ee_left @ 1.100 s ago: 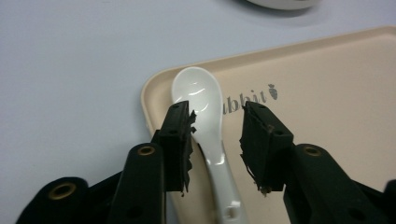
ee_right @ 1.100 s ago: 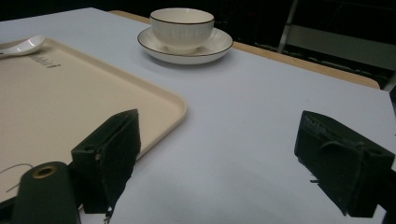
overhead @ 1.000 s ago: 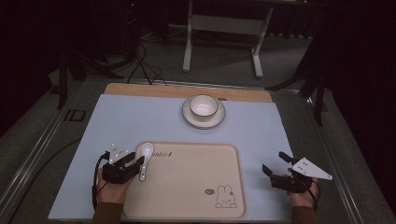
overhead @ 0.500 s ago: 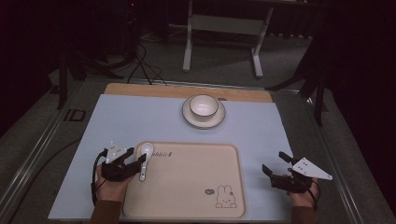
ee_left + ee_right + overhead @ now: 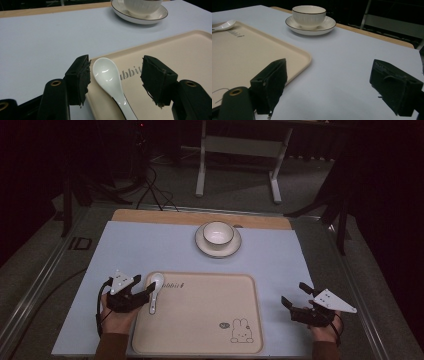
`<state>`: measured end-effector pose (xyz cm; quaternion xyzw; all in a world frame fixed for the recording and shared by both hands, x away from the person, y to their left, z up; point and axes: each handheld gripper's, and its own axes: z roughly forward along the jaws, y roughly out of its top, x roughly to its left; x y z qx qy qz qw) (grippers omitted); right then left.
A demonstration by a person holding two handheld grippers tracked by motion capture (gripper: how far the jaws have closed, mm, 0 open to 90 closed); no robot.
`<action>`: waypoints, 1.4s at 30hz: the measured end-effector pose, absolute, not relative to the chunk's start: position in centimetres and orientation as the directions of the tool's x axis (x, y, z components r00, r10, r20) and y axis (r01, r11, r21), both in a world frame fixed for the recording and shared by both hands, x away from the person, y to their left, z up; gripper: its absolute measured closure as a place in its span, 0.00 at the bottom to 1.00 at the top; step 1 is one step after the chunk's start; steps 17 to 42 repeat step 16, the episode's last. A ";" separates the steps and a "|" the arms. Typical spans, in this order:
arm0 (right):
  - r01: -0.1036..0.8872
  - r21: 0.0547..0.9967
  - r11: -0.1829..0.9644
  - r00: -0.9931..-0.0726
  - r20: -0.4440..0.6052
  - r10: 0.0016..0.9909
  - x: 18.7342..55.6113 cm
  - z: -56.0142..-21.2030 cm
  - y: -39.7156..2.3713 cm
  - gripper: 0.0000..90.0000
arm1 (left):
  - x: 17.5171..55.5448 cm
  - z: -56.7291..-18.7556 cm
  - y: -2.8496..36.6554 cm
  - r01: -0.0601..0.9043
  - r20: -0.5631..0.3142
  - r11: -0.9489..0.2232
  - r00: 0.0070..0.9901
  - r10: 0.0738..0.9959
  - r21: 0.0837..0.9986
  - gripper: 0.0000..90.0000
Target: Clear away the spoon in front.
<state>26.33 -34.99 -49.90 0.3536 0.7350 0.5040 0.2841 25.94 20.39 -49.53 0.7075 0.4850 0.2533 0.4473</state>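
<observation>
A white ceramic spoon (image 5: 154, 291) (image 5: 109, 77) lies at the near-left corner of the beige tray (image 5: 200, 320) (image 5: 190, 52), bowl end pointing away from me. My left gripper (image 5: 148, 293) (image 5: 115, 71) sits low at the tray's left edge. Its jaws have just been opening and now stand wide on either side of the spoon, pads off it. My right gripper (image 5: 294, 295) (image 5: 329, 75) rests open over the blue mat to the right of the tray, nothing between its jaws.
A white ribbed bowl (image 5: 218, 232) (image 5: 309, 15) stands on a saucer (image 5: 202, 245) (image 5: 329, 25) at the far middle of the light-blue mat (image 5: 130, 250). A wooden strip (image 5: 165, 216) borders the far edge. The tray carries a small rabbit print (image 5: 240, 331).
The left gripper's jaws have spread apart, letting go of the spoon, which now lies on the tray. Neither hand has shifted.
</observation>
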 end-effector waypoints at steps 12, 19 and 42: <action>0.228 0.944 0.237 -0.583 -0.062 0.810 26.2 -49.8 -35.2 0.16 | 26.1 -49.0 22.2 0.435 -0.072 -0.093 0.348 0.935 0.896 0.44; 0.228 0.945 0.235 -0.581 -0.062 0.812 26.2 -49.8 -35.3 0.16 | 26.1 -48.8 23.4 0.429 -0.072 -0.068 0.301 0.951 0.901 0.43; 0.228 0.945 0.235 -0.581 -0.062 0.812 26.2 -49.8 -35.3 0.16 | 26.1 -48.8 23.4 0.429 -0.072 -0.068 0.301 0.951 0.901 0.43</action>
